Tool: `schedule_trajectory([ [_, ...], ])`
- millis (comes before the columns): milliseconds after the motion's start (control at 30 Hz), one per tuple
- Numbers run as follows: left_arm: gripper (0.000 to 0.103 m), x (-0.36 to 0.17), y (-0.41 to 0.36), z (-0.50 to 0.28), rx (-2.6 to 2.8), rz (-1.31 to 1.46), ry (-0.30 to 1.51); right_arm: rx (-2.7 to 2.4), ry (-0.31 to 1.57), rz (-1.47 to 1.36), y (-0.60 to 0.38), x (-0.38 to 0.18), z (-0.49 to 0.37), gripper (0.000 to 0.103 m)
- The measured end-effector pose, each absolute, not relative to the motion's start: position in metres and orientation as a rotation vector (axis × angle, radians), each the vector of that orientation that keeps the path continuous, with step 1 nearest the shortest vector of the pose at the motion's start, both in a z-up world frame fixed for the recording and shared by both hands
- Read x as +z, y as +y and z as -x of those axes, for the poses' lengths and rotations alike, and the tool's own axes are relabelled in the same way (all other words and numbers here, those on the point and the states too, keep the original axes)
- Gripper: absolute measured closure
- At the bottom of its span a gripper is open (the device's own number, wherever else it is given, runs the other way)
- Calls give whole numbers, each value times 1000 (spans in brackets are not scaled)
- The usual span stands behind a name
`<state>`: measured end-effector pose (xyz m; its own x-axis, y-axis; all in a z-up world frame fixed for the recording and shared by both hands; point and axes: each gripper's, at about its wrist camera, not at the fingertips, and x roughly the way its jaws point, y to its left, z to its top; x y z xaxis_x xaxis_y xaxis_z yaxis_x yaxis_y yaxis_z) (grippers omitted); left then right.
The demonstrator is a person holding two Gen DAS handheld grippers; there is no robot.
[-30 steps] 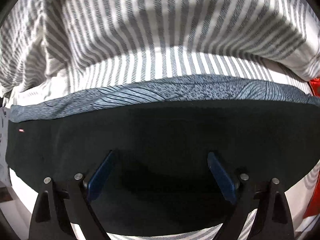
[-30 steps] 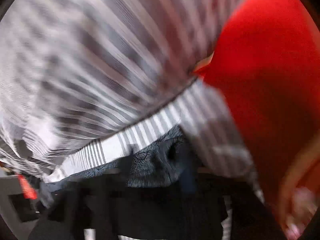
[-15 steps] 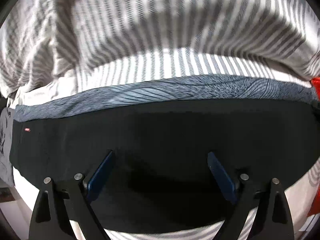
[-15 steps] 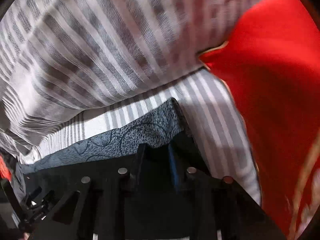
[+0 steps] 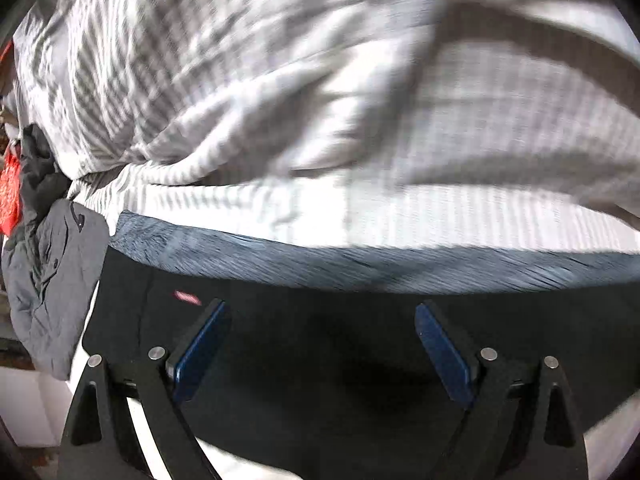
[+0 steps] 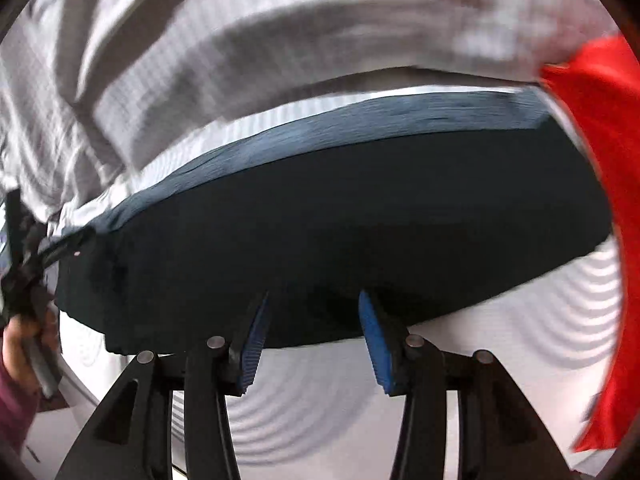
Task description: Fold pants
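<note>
Lying flat on the striped bedsheet (image 5: 360, 208), the dark pants (image 5: 340, 340) spread as a folded slab with a blue-grey patterned band (image 5: 360, 268) along the far edge. The left gripper (image 5: 322, 344) hangs over them, jaws wide, nothing held. Further right, the right gripper (image 6: 312, 336) is opening above the near hem, empty. Soft, light and limp, the cloth likely wants pinching at corners or the hem
</note>
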<state>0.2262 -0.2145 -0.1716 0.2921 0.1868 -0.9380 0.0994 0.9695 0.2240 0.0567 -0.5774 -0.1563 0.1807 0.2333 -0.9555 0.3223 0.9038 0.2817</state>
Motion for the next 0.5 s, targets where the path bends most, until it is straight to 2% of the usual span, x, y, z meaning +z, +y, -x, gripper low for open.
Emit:
schedule_trajectory([
  [67, 9, -198, -188, -239, 104, -300, 1288, -48, 1389, -486, -552, -166, -63, 52],
  [133, 8, -220, -170, -249, 140, -342, 1310, -55, 1411, -464, -531, -181, -68, 36],
  [167, 0, -229, -159, -252, 121, -322, 1323, -92, 1410, -418, -522, -185, -69, 36],
  [233, 0, -227, -145, -255, 68, -278, 1313, -96, 1398, -408, -508, -175, -69, 34],
  [367, 0, -200, -142, -243, -18, -312, 1278, 81, 1344, -651, -480, -153, -53, 34],
  [500, 0, -184, -122, -223, -80, -383, 1231, 308, 1377, -788, -403, -165, -38, 34],
])
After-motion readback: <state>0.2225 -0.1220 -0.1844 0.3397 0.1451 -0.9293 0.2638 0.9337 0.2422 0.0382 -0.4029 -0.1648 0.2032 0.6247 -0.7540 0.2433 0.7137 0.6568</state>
